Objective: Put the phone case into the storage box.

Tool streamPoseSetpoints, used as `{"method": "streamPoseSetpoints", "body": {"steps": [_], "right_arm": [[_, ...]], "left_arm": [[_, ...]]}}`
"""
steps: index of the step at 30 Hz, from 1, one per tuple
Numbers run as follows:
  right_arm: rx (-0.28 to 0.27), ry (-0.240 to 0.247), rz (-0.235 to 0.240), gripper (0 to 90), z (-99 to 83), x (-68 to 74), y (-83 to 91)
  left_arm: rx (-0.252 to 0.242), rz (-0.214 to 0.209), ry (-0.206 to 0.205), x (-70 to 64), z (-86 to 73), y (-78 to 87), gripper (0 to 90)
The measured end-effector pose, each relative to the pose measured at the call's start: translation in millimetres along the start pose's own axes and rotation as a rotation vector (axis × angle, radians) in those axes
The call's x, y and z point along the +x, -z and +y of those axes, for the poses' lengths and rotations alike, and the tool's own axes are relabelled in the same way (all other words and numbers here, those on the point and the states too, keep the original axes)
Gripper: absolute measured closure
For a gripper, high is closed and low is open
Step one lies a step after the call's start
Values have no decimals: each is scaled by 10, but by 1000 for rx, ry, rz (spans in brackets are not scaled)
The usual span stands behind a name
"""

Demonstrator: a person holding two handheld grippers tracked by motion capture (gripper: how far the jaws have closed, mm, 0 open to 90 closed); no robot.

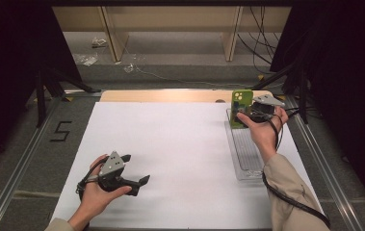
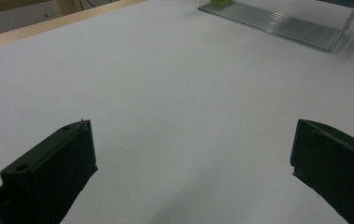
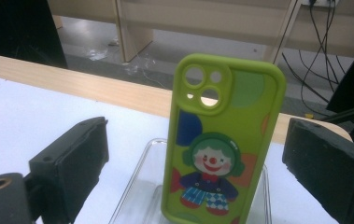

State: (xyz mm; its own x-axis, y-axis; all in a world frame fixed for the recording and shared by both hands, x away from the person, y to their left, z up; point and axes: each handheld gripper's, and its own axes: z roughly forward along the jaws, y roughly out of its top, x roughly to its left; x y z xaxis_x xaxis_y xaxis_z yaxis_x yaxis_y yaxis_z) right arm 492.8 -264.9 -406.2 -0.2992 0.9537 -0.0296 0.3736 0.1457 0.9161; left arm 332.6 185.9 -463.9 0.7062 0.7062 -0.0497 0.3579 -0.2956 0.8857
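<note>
**Phone case stands upright between your right jaws, not yet gripped**

Start at the left: your left gripper (image 1: 131,169) rests low over the white table (image 1: 170,144), near the front-left corner, with its jaws spread wide and nothing between them. In the left gripper view you look across bare white surface toward the clear rack (image 2: 277,23) far off, so this hand is well apart from the work.

Moving right, the green phone case (image 3: 221,140) stands upright at the far end of the clear rack (image 1: 245,149), its long axis vertical, camera cut-outs at the top and the clown print facing your right gripper (image 1: 247,115). That gripper is the nearer one by a long way. In the right gripper view its jaws stand apart on either side of the case, with a visible gap on each side; the case sits a little right of centre and somewhat ahead of the jaws. Its foot seems to sit in one of the rack's slots, though the lower edge is cut off, so you cannot be sure.

Judging from this, you would close across the case's short width, having first eased forward.
</note>
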Motion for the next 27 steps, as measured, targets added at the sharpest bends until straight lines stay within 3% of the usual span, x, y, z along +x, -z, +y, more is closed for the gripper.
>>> {"method": "streamPoseSetpoints", "body": {"steps": [27], "right_arm": [[11,47,79,127,-210,98,319]], "left_arm": [[1,5,-1,2,2,2,0]]}}
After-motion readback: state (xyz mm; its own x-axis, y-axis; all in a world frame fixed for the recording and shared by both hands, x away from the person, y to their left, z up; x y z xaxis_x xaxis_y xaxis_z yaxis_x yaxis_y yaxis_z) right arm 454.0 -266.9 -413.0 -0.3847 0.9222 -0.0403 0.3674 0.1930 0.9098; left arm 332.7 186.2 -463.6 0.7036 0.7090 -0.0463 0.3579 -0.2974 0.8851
